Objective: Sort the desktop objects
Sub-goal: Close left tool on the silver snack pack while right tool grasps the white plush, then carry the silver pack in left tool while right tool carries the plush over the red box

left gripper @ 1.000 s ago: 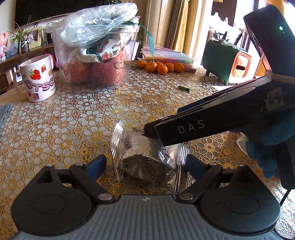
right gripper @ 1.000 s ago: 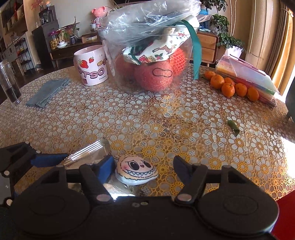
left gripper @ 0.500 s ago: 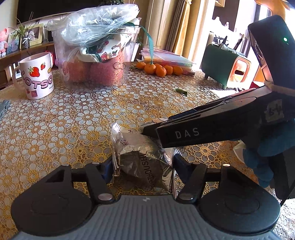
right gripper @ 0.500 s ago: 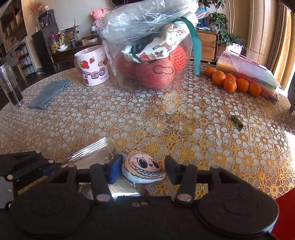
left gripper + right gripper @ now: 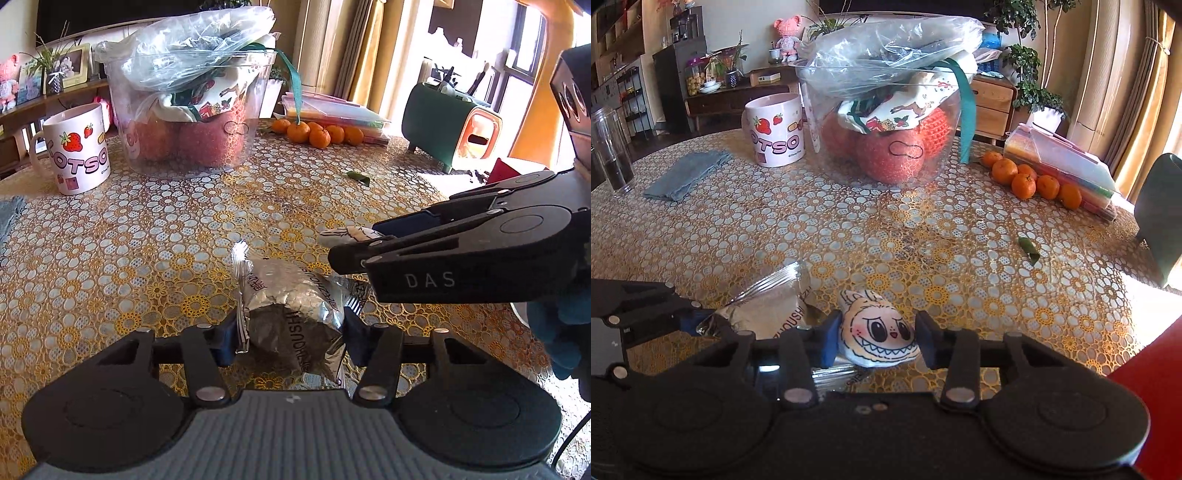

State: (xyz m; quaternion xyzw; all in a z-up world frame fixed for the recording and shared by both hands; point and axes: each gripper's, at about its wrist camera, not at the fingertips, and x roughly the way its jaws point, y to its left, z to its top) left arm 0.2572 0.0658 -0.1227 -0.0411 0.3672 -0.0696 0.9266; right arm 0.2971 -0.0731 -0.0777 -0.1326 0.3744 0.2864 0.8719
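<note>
The left gripper (image 5: 291, 341) is closed on a foil packet (image 5: 295, 314); its jaws have just been closing, and both blue pads are pressed against the packet's crumpled sides. The packet is seen at 6 o'clock in the left wrist view, low over the patterned tablecloth (image 5: 147, 240); whether it touches the cloth cannot be told.

The right gripper (image 5: 875, 341) is closed on a small plush toy (image 5: 877, 332) with a toothy cartoon face; its jaws have also just been closing, and the toy is pinched between the pads. In the right wrist view the toy sits at 6 o'clock, with the packet just beside it at 8 o'clock. In the left wrist view the right gripper is seen at 3 o'clock, the toy's pale tip protruding from its fingers, clear of the cloth.

At 12 o'clock in both views a clear tub (image 5: 879, 147) is found, filled with red knitted balls, printed cloth and a plastic bag. A strawberry mug (image 5: 775, 129) stands just beside it at 11 o'clock. Tangerines (image 5: 1030, 181) are lined up at 2 o'clock against a stack of folders (image 5: 1067, 162). A green leaf (image 5: 1028, 251) lies alone at 3 o'clock. A blue cloth (image 5: 687, 175) and a glass (image 5: 611, 151) are seen at 10 o'clock.
</note>
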